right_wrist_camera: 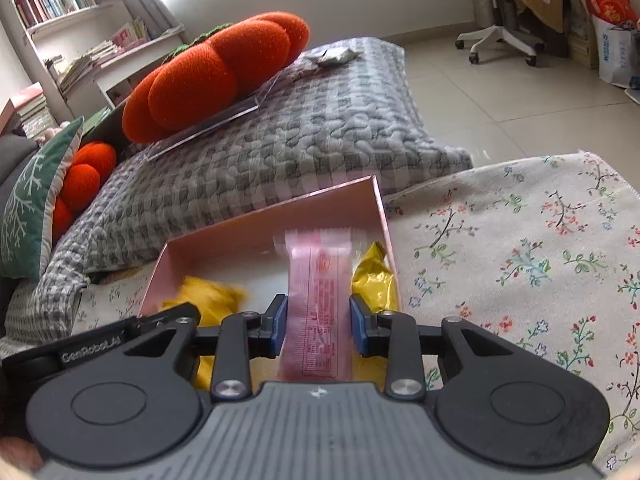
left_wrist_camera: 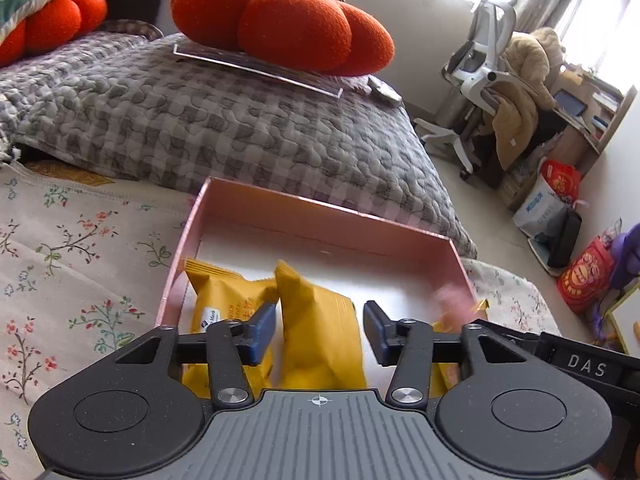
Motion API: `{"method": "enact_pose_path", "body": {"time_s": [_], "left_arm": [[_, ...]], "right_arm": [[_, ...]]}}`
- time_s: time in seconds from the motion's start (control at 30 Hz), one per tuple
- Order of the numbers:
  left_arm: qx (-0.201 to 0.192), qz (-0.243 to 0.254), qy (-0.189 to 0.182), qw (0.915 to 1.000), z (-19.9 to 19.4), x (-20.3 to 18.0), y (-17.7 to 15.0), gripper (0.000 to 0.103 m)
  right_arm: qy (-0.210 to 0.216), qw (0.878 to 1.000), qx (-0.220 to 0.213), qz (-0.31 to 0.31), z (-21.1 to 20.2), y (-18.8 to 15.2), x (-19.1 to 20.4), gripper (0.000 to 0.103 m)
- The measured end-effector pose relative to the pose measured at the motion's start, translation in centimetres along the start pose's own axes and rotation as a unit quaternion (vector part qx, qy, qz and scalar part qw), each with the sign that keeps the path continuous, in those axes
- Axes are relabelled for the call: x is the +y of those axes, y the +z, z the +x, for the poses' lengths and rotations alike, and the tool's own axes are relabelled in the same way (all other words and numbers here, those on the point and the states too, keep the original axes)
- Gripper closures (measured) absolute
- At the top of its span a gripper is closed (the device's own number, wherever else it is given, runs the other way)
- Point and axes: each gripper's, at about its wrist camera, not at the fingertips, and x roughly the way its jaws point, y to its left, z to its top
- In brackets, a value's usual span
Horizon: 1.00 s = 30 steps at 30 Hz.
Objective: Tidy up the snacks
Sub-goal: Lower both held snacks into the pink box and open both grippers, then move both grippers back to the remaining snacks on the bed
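Observation:
A pink cardboard box (left_wrist_camera: 320,216) lies open on the floral cloth and holds yellow snack packets (left_wrist_camera: 228,300). My left gripper (left_wrist_camera: 320,330) is open above the box, its fingers either side of a yellow packet (left_wrist_camera: 320,336) without touching it. My right gripper (right_wrist_camera: 319,324) is shut on a pink snack packet (right_wrist_camera: 320,280) and holds it over the right part of the box (right_wrist_camera: 272,216). A gold packet (right_wrist_camera: 374,276) sits by the box's right wall, and blurred yellow packets (right_wrist_camera: 212,296) lie at the left. The pink packet shows blurred in the left wrist view (left_wrist_camera: 452,300).
A grey checked quilt (left_wrist_camera: 240,120) lies behind the box, with an orange pumpkin cushion (left_wrist_camera: 280,20) on a clear tray. The floral cloth (right_wrist_camera: 520,260) spreads to the right. An office chair (left_wrist_camera: 484,68) and bags (left_wrist_camera: 584,276) stand on the floor.

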Motion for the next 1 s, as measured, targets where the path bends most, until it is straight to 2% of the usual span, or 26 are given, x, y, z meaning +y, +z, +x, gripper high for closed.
{"method": "enact_pose_path", "body": {"time_s": [0.03,0.1,0.13,0.2,0.3,0.47,0.57,0.7,0.87,1.0], "left_arm": [[-0.005,0.002,0.001,1.0,-0.4,0.0,0.1,0.049],[-0.019,0.004,0.009,0.9998,-1.4,0.1,0.4,0.044],[-0.023,-0.002,0.013,0.9997,-1.9,0.2,0.5,0.044],[-0.025,-0.021,0.009,0.9994,-2.7,0.8,0.8,0.044],[-0.032,-0.04,0.018,0.9985,-4.4,1.3,1.1,0.041],[-0.038,-0.031,0.07,0.9964,-6.9,1.7,0.6,0.033],[-0.009,-0.028,0.097,0.9949,-7.6,2.4,-0.8,0.032],[0.019,-0.032,0.1,0.9943,-8.7,3.1,-2.3,0.032],[0.027,-0.031,0.11,0.9931,-10.8,3.6,-4.7,0.029],[0.045,-0.028,0.099,0.9937,-11.2,3.4,-6.1,0.028]], "right_arm": [[-0.003,1.0,-0.004,0.002,-0.2,0.1,0.0,0.066],[-0.013,1.0,-0.017,0.003,-1.2,0.6,0.0,0.044],[-0.018,0.999,-0.028,0.001,-1.8,0.9,0.0,0.042],[-0.027,0.999,-0.04,0.002,-3.1,1.3,-0.2,0.041],[-0.01,0.999,-0.045,0.028,-4.7,1.6,-1.0,0.04],[-0.013,0.999,-0.036,0.026,-6.3,1.1,-1.1,0.035],[-0.038,0.999,-0.015,0.01,-6.8,-0.4,-0.6,0.034],[-0.07,0.997,0.025,-0.01,-6.9,-2.5,-0.5,0.034],[-0.058,0.998,0.029,0.022,-8.7,-3.5,-1.7,0.031],[-0.052,0.998,0.042,0.012,-9.3,-5.1,-0.9,0.028]]}}
